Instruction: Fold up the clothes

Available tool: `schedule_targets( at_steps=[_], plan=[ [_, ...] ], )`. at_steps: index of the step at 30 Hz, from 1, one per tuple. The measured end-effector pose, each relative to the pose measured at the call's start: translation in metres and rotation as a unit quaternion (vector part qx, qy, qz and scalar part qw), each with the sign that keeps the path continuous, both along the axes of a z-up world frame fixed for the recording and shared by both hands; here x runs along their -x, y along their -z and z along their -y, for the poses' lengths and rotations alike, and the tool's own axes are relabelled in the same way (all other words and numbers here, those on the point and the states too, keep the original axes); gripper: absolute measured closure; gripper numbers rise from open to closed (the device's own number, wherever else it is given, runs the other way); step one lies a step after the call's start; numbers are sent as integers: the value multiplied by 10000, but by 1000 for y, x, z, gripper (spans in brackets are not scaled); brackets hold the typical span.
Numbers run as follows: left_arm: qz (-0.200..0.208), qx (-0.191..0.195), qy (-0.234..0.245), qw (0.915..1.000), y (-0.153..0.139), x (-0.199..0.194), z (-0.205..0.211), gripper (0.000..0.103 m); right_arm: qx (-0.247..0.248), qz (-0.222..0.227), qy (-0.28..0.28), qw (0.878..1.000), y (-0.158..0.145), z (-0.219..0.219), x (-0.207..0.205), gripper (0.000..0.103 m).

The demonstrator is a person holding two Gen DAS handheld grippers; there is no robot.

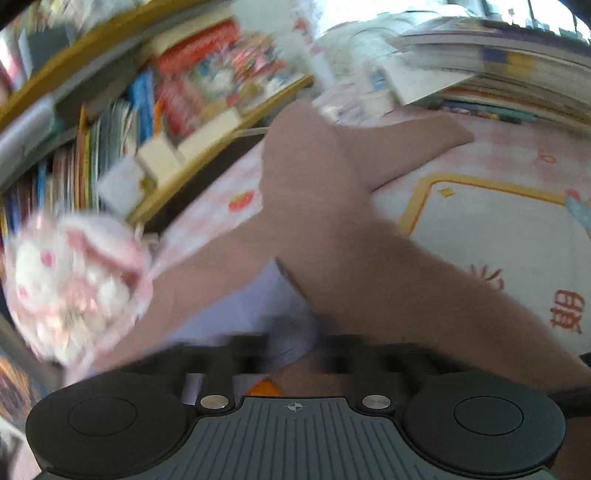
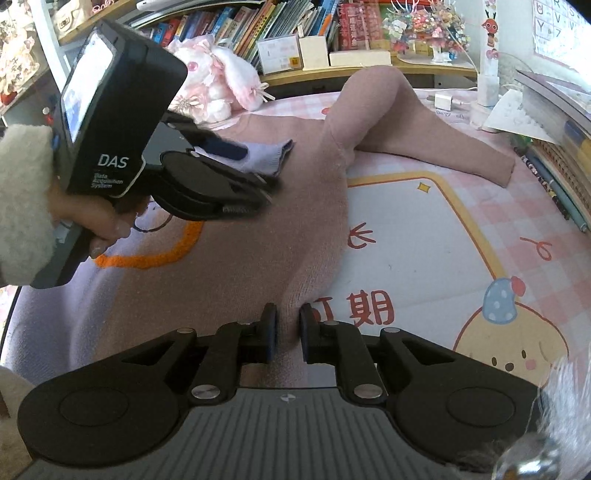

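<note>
A dusty-pink knit sweater (image 2: 314, 192) lies spread on a cartoon-print mat (image 2: 424, 240), with one sleeve (image 2: 443, 147) stretched to the right. Its front carries a lavender patch with orange trim (image 2: 147, 258), and a lavender cuff (image 2: 266, 158) lies on top. My right gripper (image 2: 288, 328) is shut on the sweater's near right edge, fabric pinched between its pads. My left gripper (image 2: 267, 190), held by a hand (image 2: 92, 218) in a fleecy sleeve, points down onto the sweater's middle with its fingers together on the knit. The left wrist view is blurred; there my left gripper (image 1: 295, 350) sits among pink and lavender cloth (image 1: 332, 221).
A pink-and-white plush toy (image 2: 218, 85) sits at the back left of the table. Behind it runs a shelf of books (image 2: 258, 26) and small boxes. A stack of books (image 2: 561, 147) lines the right edge, and a white charger (image 2: 443, 100) lies near the sleeve.
</note>
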State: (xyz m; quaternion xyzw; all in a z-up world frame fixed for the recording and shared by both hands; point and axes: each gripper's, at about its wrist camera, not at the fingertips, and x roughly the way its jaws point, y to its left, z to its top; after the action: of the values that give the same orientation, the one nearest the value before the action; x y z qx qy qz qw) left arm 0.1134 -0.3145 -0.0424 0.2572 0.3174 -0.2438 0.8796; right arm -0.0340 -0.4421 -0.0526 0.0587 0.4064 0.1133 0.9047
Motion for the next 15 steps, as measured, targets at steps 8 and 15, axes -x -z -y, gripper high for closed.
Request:
schedule_targets(
  at_steps=[8,15],
  plan=[
    [59,2058,-2166,9543,-49,-10,-160,99,87,-27,145,9999,-1,-6,-1,91],
    [620,1950,-3707,9059,-71,20,-330,99,230,-22,378,9990,-1,-15,0,91]
  ],
)
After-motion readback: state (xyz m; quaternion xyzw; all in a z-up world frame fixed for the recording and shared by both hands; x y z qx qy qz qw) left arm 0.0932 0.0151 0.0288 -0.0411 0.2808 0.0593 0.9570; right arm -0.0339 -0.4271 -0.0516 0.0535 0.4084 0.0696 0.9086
